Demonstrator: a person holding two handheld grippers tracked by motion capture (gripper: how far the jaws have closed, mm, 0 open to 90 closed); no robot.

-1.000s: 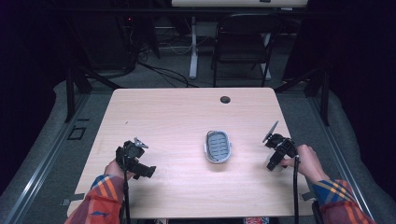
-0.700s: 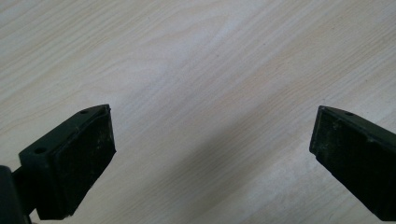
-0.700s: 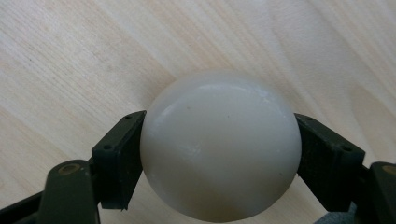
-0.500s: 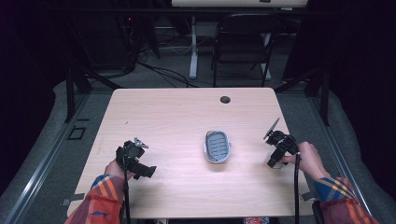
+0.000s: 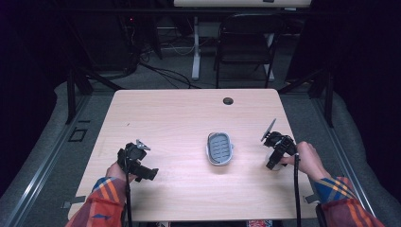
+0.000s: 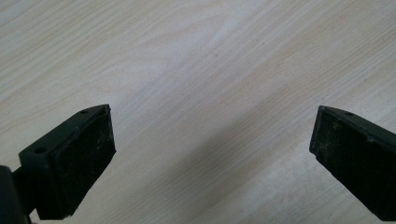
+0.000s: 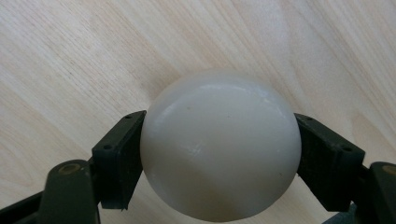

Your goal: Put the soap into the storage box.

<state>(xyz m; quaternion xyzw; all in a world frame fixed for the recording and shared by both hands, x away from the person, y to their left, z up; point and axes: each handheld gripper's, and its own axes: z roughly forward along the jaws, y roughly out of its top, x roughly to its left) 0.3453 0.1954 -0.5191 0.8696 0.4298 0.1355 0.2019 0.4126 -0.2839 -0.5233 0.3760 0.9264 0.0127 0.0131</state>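
White smooth ball (image 7: 220,145) clamped between right gripper (image 5: 278,152) jaws, at right side of table (image 5: 179,118) | left gripper (image 6: 212,158) jaws wide apart, empty, over bare wood | grey slotted dish (image 5: 220,148) mid-table, likely the ball's destination

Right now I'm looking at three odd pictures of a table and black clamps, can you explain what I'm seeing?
A person sits at a wooden table holding a hand-held gripper in each hand; no robot arm is involved. The high view looks down from above: the left gripper is at the left and the right gripper at the right. Between them lies a small grey tray with a ribbed inside. The other two pictures come from cameras riding on the grippers, looking along their black jaws. The left gripper view shows its jaws wide apart over bare wood, holding nothing. The right gripper view shows its jaws closed on a smooth white ball, just above the table.
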